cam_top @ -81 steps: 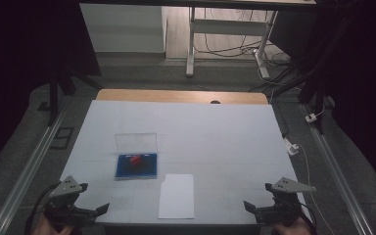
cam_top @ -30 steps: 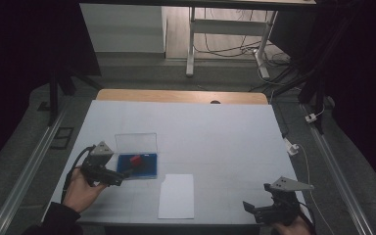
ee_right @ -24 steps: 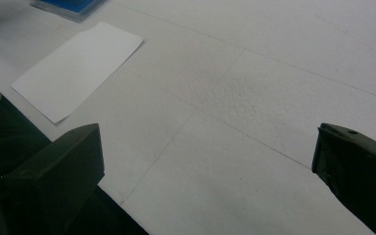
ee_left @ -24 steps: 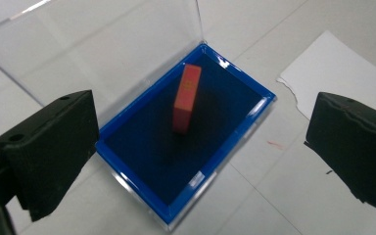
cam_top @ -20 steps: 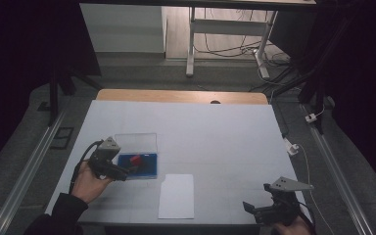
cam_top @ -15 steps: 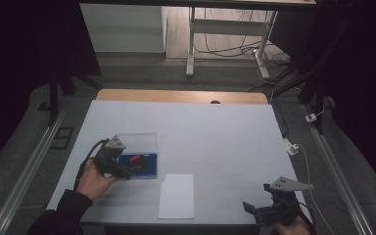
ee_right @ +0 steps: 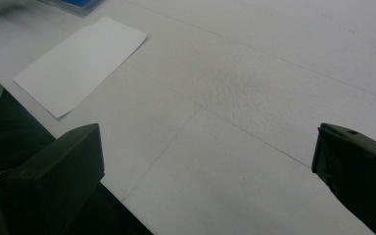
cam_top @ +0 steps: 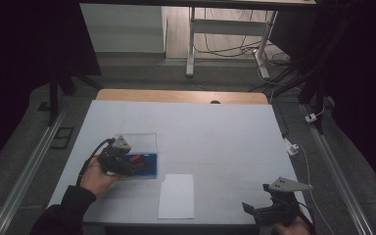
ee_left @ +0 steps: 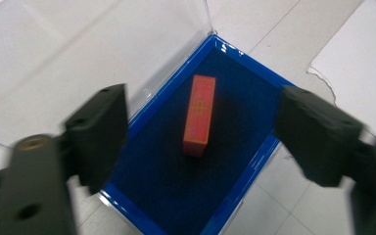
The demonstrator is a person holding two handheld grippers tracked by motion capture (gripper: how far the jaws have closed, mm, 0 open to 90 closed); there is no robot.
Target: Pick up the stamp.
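A small blue case [cam_top: 149, 165] with a dark blue lining lies open on the white table, its clear lid [cam_top: 139, 141] standing behind it. A red-orange block [ee_left: 199, 115] lies inside on the lining [ee_left: 166, 181], loose. My left gripper [ee_left: 204, 139] hovers over the case, open, one jaw on each side of the block and not touching it. In the high view the left gripper [cam_top: 137, 165] sits at the case's left front with the block [cam_top: 136, 158] just past it. My right gripper [cam_top: 254, 210] stands open at the front right edge.
A white sheet of paper [cam_top: 176, 196] lies in front of the case, also seen as a sheet of paper [ee_right: 78, 63] to the left of the right gripper [ee_right: 210, 161]. Bare table [cam_top: 225, 142] stretches between the case and the right edge. A wooden strip [cam_top: 181, 96] borders the far side.
The left hand has come up from the table's front left corner and moved right to the blue case, ending over the block. The right gripper has stayed put.
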